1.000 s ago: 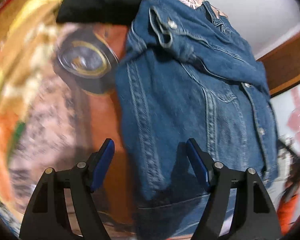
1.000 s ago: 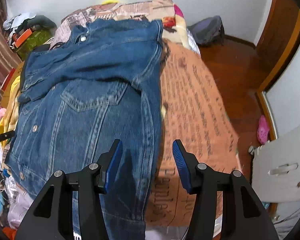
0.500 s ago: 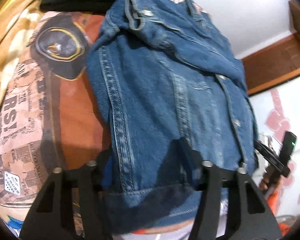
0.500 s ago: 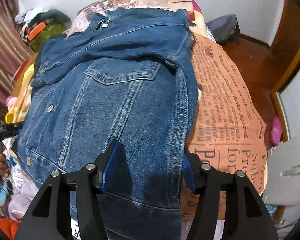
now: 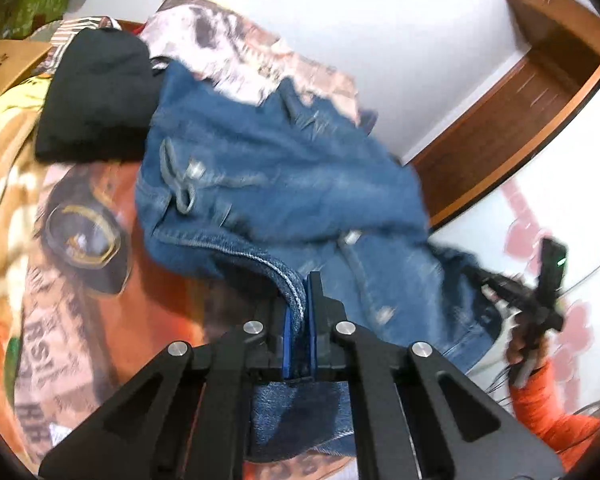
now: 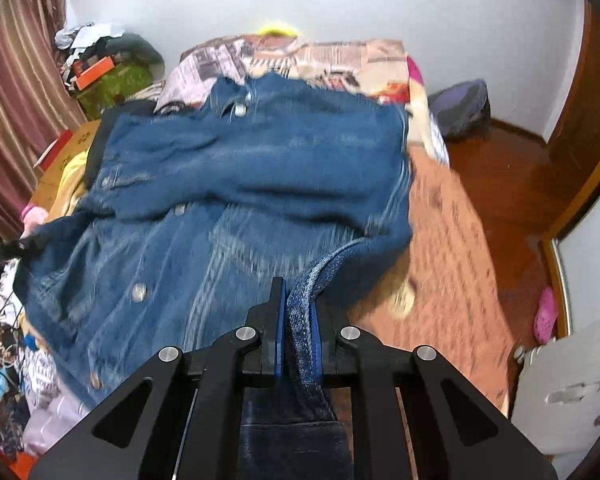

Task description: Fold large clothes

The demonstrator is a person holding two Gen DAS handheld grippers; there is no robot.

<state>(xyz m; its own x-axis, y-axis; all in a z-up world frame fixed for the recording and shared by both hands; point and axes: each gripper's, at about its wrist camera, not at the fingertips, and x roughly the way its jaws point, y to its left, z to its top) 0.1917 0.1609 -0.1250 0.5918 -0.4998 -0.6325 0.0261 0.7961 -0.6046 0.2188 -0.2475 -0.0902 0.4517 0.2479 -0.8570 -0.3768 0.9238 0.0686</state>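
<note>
Both wrist views sit close at the near hem of the denim jacket, facing the far wall, sharing it.

Even, bright indoor light fills both my wrist views, with no hard glare on the pale wall. Motion blur smears the denim jacket and the printed bedspread, while my own fingers stay sharp in the foreground. A soft shadow lies under the lifted denim hem. Fisheye distortion bows the wooden door frame, and black vignetting cuts off every corner of both views.
</note>
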